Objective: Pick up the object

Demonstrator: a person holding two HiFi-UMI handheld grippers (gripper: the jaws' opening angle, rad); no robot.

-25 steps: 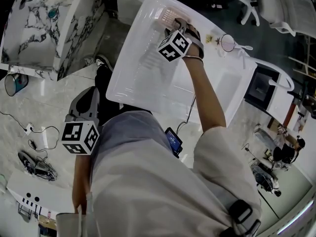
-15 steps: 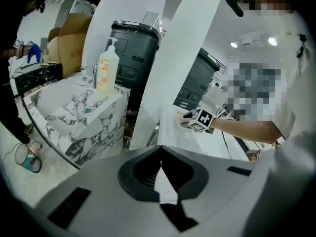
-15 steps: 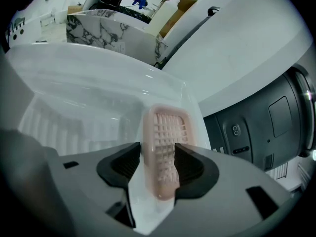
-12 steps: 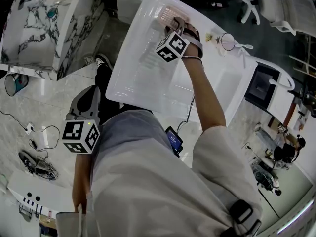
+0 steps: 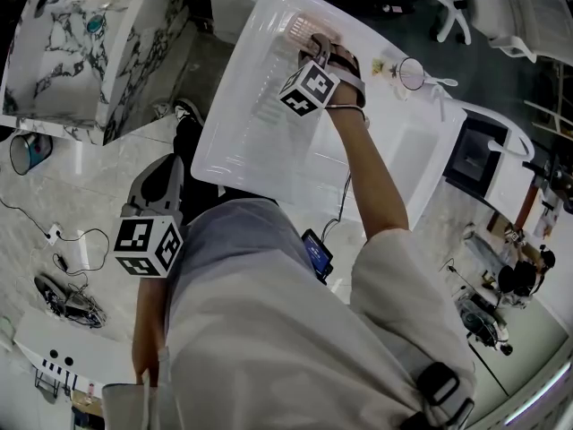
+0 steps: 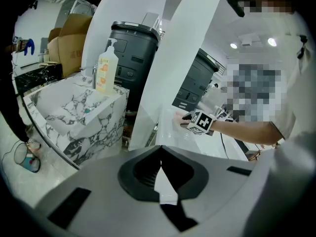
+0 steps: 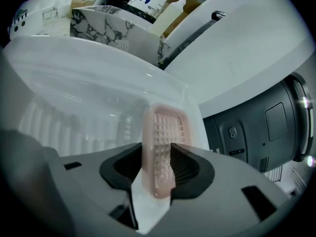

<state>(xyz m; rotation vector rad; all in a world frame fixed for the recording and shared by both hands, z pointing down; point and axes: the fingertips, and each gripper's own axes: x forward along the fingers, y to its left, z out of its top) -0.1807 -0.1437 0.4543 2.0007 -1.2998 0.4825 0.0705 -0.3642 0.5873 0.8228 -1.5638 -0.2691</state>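
A pink grid-patterned dish stands on edge at the far end of a white ribbed tray. My right gripper has it between its jaws. The jaws have just been closing, and both pads press on its sides. In the head view the pink dish shows just beyond the right gripper and its marker cube. My left gripper hangs low beside the person's body, away from the tray. In the left gripper view its jaws are shut with nothing between them.
A marble-patterned counter with a soap bottle stands left of the tray. Black machines sit behind the white bench. A glass and spoon lie right of the tray. Cables run over the floor.
The right gripper's marker cube has rolled a little and edged left over the pink dish. The left gripper has kept still.
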